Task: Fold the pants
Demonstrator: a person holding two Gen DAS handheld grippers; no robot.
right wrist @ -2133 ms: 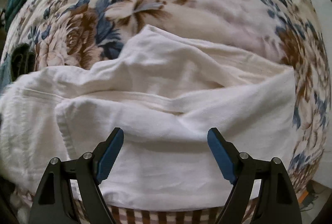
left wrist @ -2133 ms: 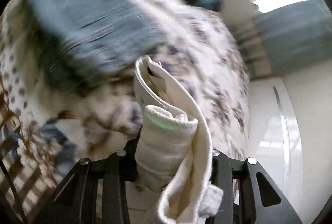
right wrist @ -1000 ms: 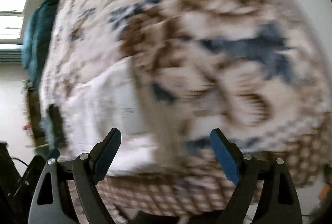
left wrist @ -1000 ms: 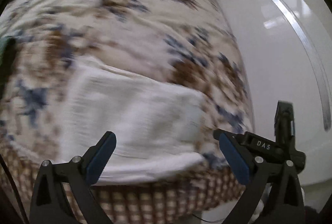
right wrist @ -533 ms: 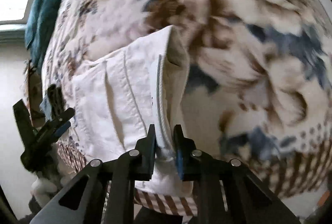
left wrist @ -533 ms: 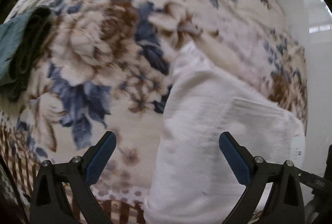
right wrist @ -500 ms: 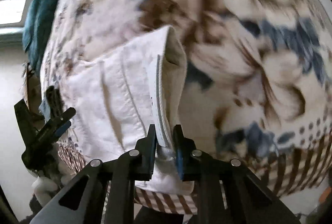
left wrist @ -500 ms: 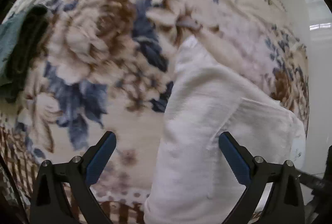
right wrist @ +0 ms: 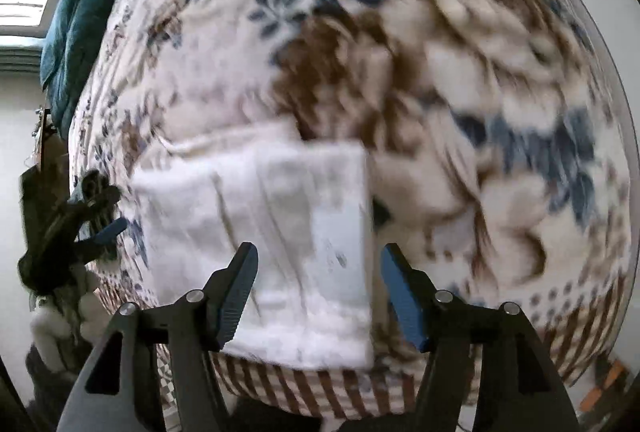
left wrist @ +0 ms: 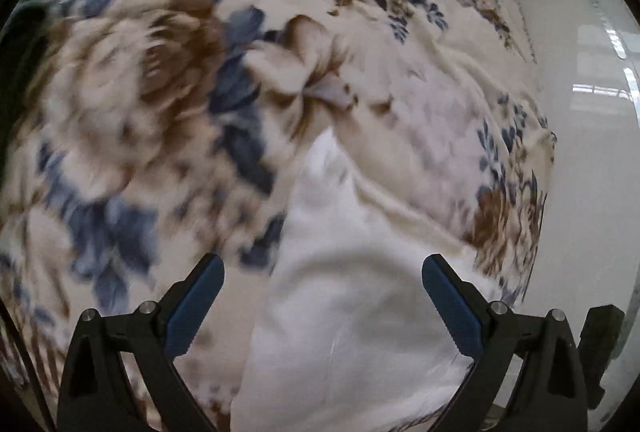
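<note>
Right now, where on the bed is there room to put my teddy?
The flowered blanket is bare right of the folded white pants and beyond them toward the teal cloth. It is crowded near the edge, where both open grippers, left and right, hover.

The folded pants [right wrist: 256, 244] lie on the blanket [right wrist: 400, 71] that covers the bed, close to its near edge. In the right wrist view the right claw [right wrist: 318, 292] hangs open just before the pants' near right corner, and the left claw [right wrist: 100, 228] sits at their left end. In the left wrist view the pants [left wrist: 352, 312] reach between the spread fingers [left wrist: 196, 296] of that claw [left wrist: 322, 302]. A heap of cloth [right wrist: 76, 43] lies at the bed's far left.
</note>
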